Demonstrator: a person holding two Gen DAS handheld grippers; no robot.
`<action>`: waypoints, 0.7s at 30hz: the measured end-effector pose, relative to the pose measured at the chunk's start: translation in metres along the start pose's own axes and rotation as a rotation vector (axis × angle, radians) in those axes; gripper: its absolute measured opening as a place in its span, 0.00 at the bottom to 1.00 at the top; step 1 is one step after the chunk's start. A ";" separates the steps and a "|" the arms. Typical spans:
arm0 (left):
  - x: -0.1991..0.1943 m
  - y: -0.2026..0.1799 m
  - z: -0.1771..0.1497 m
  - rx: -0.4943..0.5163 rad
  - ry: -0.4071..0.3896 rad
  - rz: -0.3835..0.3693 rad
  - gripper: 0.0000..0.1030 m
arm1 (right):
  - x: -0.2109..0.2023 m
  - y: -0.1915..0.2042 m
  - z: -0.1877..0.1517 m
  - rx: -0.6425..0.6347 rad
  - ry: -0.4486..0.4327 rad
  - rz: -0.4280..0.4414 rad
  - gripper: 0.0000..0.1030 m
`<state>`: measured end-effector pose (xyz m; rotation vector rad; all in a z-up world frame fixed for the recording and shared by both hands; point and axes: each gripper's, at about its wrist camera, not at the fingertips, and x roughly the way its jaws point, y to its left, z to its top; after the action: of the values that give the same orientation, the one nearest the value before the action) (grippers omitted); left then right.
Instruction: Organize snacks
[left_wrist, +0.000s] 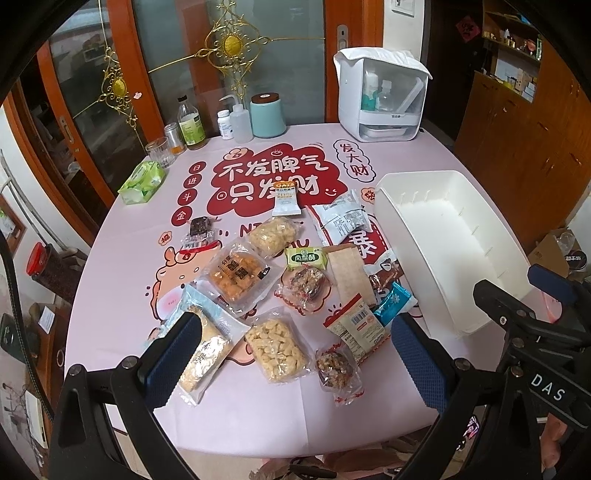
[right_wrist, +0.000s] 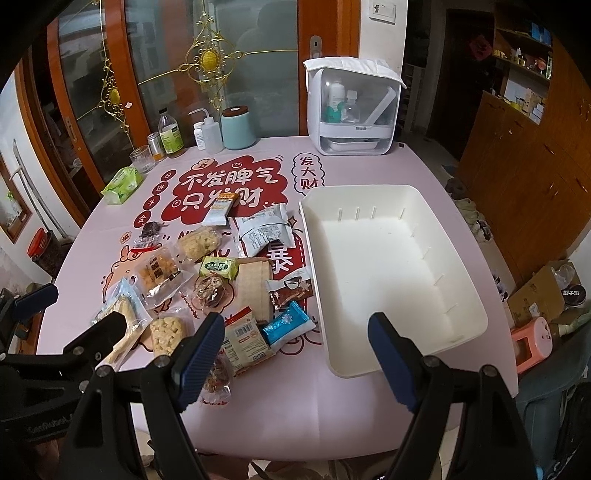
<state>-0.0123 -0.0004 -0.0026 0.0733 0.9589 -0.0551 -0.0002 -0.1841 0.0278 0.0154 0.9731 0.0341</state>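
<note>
Nut snack (right_wrist: 218, 373) (half behind gripper (right_wrist: 295, 365))

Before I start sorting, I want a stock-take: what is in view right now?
White bin: one, empty, table's right.
Wrapped snacks: over a dozen, mixed colours, spread left of the bin.
Green tissue pack: one, far left.
Teal canister: one, back edge.
Bottles and glass: several, back left.
White dispenser box: one, back right.
Pink table: one, printed cover.
Left gripper: open, over the near snacks.
Right gripper: open, at the bin's near corner.
</note>
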 end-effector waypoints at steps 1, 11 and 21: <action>0.000 0.001 -0.001 -0.001 0.000 0.001 0.99 | 0.000 0.000 0.000 0.000 -0.001 0.000 0.78; -0.002 0.003 -0.002 0.000 -0.001 0.002 0.99 | -0.002 0.006 0.000 0.004 -0.007 0.010 0.78; -0.004 0.010 -0.004 -0.002 -0.005 0.003 0.99 | -0.003 0.010 0.000 0.005 -0.010 0.014 0.78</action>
<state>-0.0175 0.0095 -0.0011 0.0729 0.9543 -0.0520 -0.0023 -0.1742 0.0305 0.0269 0.9627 0.0442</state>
